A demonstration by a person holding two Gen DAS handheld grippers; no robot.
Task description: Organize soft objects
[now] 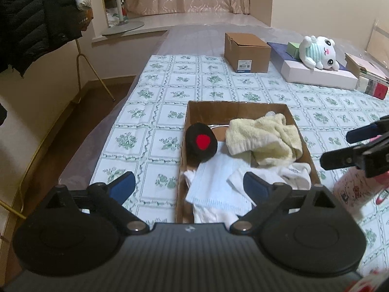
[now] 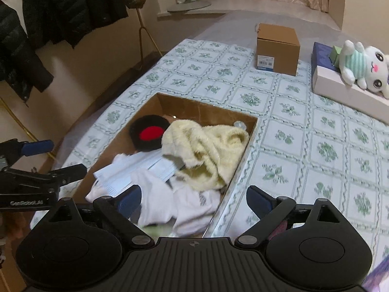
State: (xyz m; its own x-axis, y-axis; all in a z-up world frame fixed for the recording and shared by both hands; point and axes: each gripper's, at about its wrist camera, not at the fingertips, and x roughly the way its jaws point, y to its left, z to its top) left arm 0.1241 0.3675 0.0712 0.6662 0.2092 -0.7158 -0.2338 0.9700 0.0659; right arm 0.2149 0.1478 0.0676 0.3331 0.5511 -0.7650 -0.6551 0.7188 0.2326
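Both grippers are seen spread wide with nothing between the fingers: the left gripper (image 1: pixel 189 187) and the right gripper (image 2: pixel 194 199) hang above the near end of the open cardboard tray (image 1: pixel 186 121). Inside that tray a yellow towel (image 1: pixel 263 138), a black and red plush piece (image 1: pixel 200 143) and white cloths (image 1: pixel 216 182) are already gathered. One soft thing is left outside it: the white stuffed rabbit (image 2: pixel 364 68), laid on a white box (image 2: pixel 340 92) well beyond the tray and off to its right. Its body is stretched roughly across the view, head to the right. The right gripper is judged the nearer one for that reach.
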